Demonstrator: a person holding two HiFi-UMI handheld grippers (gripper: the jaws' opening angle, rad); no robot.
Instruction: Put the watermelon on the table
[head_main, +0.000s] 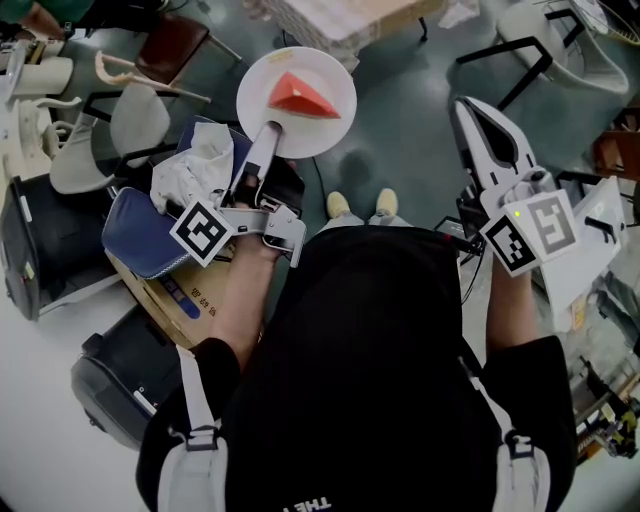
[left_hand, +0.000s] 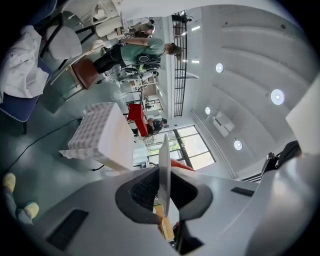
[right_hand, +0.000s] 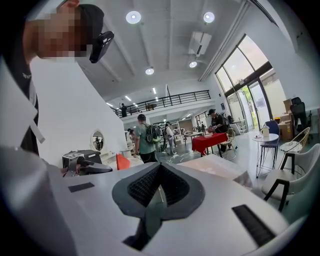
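The black shirt (head_main: 380, 380) has white letters "THE" at the bottom. Blue print on the cardboard box (head_main: 175, 295) is too small to read.

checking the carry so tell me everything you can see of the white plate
The white plate is round, plain and smooth, thin and nearly flat, perhaps ceramic or plastic. It is held in the air over the floor, roughly level, with the left tongs shut on its near edge. A red watermelon wedge lies on its middle. Nothing else touches it.
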